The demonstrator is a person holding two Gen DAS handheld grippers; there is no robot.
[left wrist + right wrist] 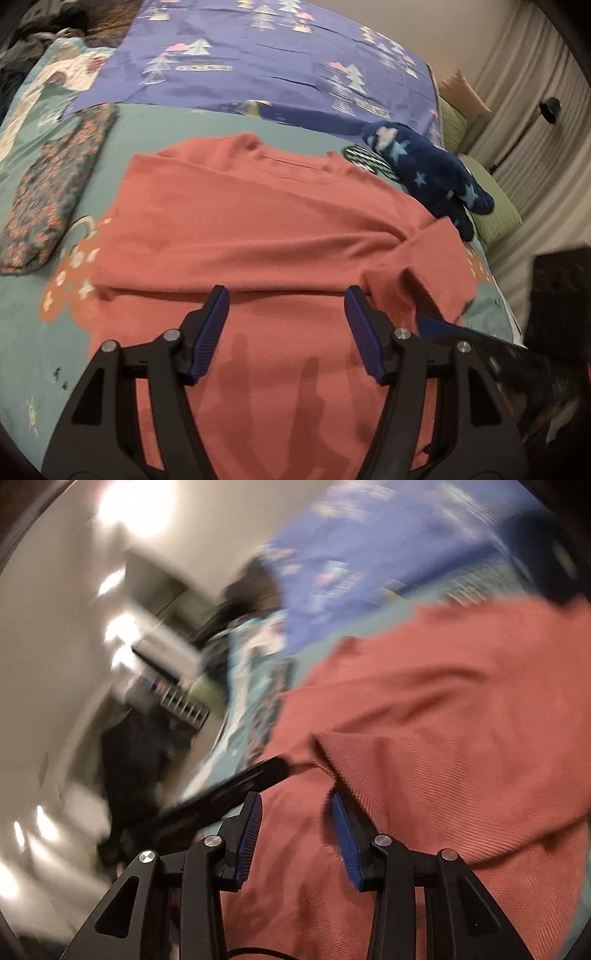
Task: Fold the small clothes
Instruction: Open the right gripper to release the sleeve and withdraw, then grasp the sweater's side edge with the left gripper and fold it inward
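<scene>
A salmon-pink knit top (258,221) lies flat on the bed with its neckline (295,166) at the far side. One sleeve (424,273) is folded inward at the right. My left gripper (287,295) hovers open over the lower half of the top, with nothing between its blue pads. The right wrist view is motion-blurred. There my right gripper (294,801) is open over the same top (461,720), with the sleeve's ribbed cuff (332,753) just beyond its fingertips and nothing pinched. A black bar of the left tool (236,786) crosses its left side.
A folded floral garment (55,192) lies at the left. A navy star-print piece (432,173) sits at the right by green pillows (495,210). A purple tree-print sheet (277,66) covers the far bed. Dark clothes (37,29) are heaped at the far left. The bed edge runs down the right.
</scene>
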